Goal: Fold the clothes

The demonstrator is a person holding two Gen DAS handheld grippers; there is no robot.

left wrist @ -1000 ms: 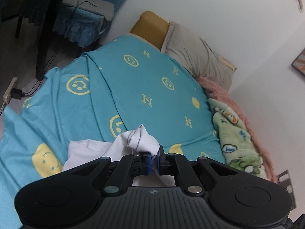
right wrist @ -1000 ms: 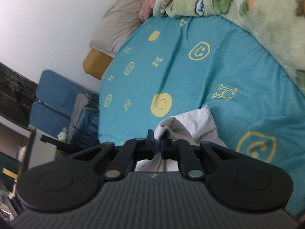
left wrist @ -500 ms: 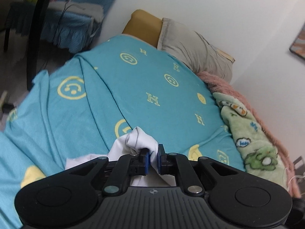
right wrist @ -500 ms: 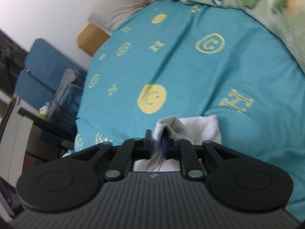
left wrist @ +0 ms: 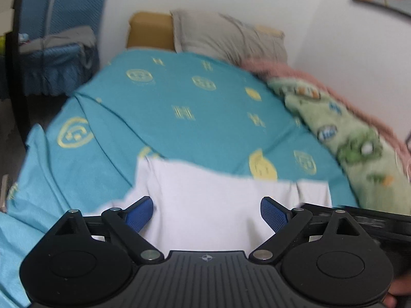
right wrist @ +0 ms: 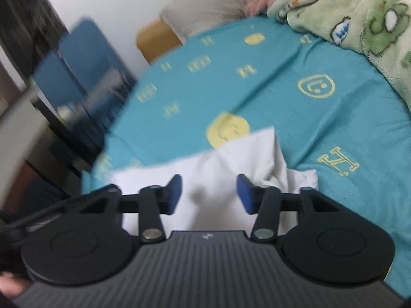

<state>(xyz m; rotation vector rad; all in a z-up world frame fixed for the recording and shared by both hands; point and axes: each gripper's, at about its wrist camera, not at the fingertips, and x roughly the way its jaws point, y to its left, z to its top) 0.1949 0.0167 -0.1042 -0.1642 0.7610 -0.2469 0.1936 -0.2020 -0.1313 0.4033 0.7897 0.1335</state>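
Observation:
A white garment (left wrist: 205, 200) lies on the teal bed sheet (left wrist: 195, 107) with yellow smileys; it also shows in the right wrist view (right wrist: 231, 169), with a rumpled fold at its right edge. My left gripper (left wrist: 206, 214) is open and empty just above the garment's near part. My right gripper (right wrist: 209, 195) is open and empty over the same garment. Part of the right gripper's black body (left wrist: 359, 220) shows at the left view's right edge.
A grey pillow (left wrist: 228, 36) and a tan headboard cushion (left wrist: 150, 30) lie at the head of the bed. A green cartoon fleece blanket (right wrist: 359, 23) over a pink one (left wrist: 334, 92) runs along the wall side. A blue chair (left wrist: 54, 59) and dark furniture (right wrist: 30, 38) stand off the left side.
Both grippers were shut on bunched white cloth; now both have opened and let it go. The garment lies spread flatter on the sheet. Both views are blurred by motion.

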